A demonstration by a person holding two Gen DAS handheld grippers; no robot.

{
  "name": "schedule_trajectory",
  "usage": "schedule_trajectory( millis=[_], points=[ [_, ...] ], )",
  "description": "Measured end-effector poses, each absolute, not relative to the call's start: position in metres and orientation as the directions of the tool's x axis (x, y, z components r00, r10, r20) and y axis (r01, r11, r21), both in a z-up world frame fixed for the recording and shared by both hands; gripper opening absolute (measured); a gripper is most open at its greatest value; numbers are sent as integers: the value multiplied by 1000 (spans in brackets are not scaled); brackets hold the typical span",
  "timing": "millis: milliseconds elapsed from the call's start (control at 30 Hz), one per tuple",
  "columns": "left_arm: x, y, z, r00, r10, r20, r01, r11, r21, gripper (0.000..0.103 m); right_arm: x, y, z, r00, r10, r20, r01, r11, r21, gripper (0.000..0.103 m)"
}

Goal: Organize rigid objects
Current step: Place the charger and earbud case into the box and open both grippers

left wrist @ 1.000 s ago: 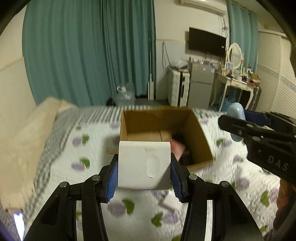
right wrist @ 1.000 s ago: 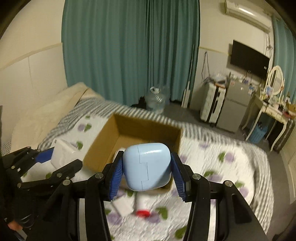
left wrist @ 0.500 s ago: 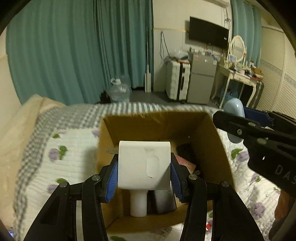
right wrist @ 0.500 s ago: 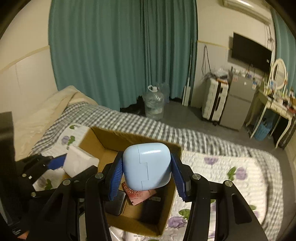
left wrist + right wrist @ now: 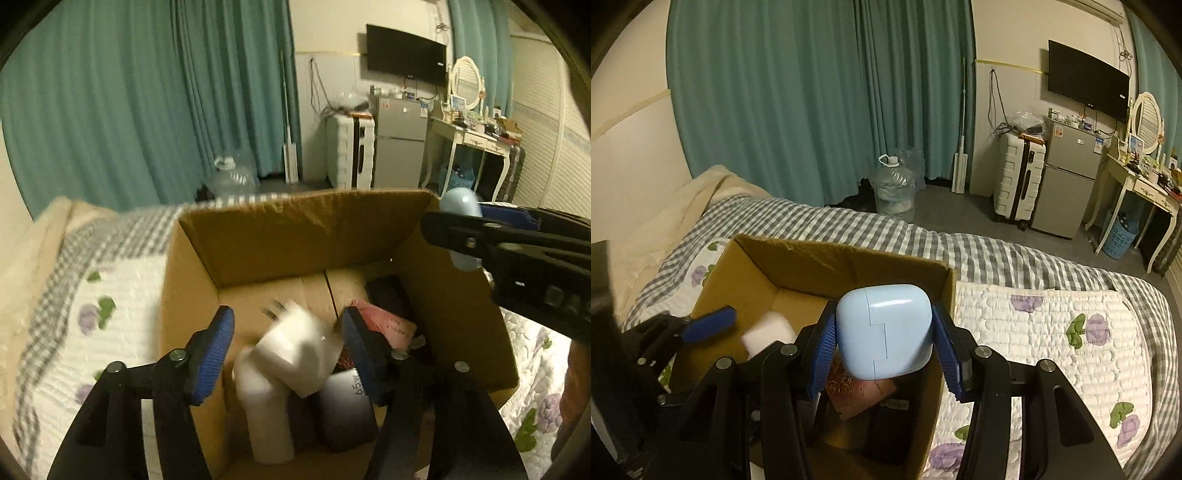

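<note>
1. The cardboard box (image 5: 303,236) sits open on the bed (image 5: 1045,325), on a quilt with purple flowers and a grey checked border.
2. The left tool (image 5: 286,354) hangs over the box with its jaws opening; the blue pads (image 5: 212,354) stand clear of the white charger block (image 5: 299,350).
3. That white block (blurred, tilted, prongs toward the box's far wall) is loose between the pads, inside the box, above a white cylinder-shaped item (image 5: 264,417) and a dark adapter (image 5: 345,410).
4. A pink item (image 5: 388,325) and a black one (image 5: 388,291) lie further to the right in the box.
5. The right tool (image 5: 884,350) is clamped on a pale blue rounded case (image 5: 884,328), both pads pressed to its sides.
6. The case is held over the right part of the box, above a pink patterned card (image 5: 864,395); it touches nothing beneath it.
7. From the right wrist view, the left tool's blue pad (image 5: 709,328) and the white block (image 5: 768,334) show at the box's left side.
</note>
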State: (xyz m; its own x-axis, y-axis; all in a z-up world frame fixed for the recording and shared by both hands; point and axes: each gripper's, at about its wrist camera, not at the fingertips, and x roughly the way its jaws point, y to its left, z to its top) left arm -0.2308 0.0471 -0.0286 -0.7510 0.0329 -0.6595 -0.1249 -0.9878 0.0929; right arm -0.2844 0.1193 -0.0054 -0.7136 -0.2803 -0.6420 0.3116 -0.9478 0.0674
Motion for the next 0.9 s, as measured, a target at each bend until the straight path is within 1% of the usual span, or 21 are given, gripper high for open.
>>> schedule_trajectory(
  millis=[67, 367, 400, 433, 467, 600, 733, 800, 900],
  points=[
    [-230, 48, -25, -752, 30, -658, -127, -987, 99, 66, -288, 118, -6, -711, -282, -644, 312, -948, 70, 49],
    [-212, 38, -10, -766, 41, -641, -100, -993, 56, 66, -306, 108, -26, -678, -322, -661, 334, -936, 112, 50],
    [-210, 36, -8, -769, 39, -638, -95, -994, 53, 66, -306, 107, -26, -675, -319, -666, 332, -936, 112, 60],
    [-205, 35, -4, -774, 32, -632, -82, -995, 51, 66, -305, 107, -24, -678, -306, -668, 325, -940, 101, 78],
    [-201, 34, 0, -779, 24, -627, -71, -996, 50, 66, -301, 109, -21, -691, -294, -660, 313, -945, 93, 82],
    [-177, 32, 22, -794, 17, -608, -40, -999, 26, 66, -278, 117, 4, -710, -298, -639, 308, -946, 99, 83],
    [-145, 30, 51, -815, 17, -579, -23, -1000, 4, 67, -231, 125, 47, -759, -239, -606, 294, -956, 10, 83],
    [-123, 29, 68, -832, 10, -554, -14, -1000, 3, 70, -209, 129, 67, -768, -244, -592, 300, -954, 4, 83],
    [-96, 28, 86, -854, 2, -519, -9, -1000, 10, 70, -173, 136, 98, -788, -252, -562, 308, -951, -4, 87]
  ],
)
